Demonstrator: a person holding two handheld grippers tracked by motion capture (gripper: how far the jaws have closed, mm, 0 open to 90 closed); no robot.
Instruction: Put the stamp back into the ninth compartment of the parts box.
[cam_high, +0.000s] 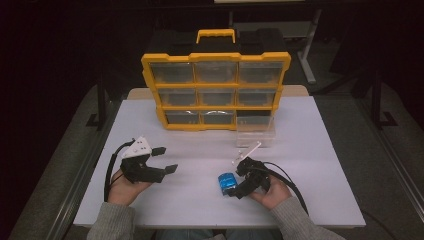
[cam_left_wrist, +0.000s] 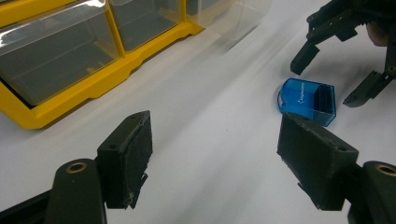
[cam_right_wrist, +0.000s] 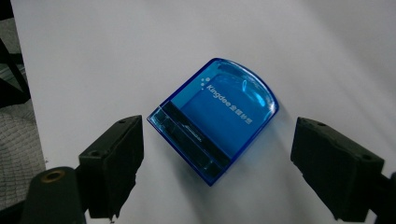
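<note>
- The right gripper hovers over the blue case, jaws spread wide on either side of it and touching nothing: lined up, it seems, for a pinch.
- The case lies flat on the desk towards its near edge, right of centre.
- The left gripper waits near the near-left corner, jaws wide apart and empty, out of the way.
- At the far edge stands the yellow drawer organiser; a clear drawer is out in front, perhaps to receive the case.
</note>
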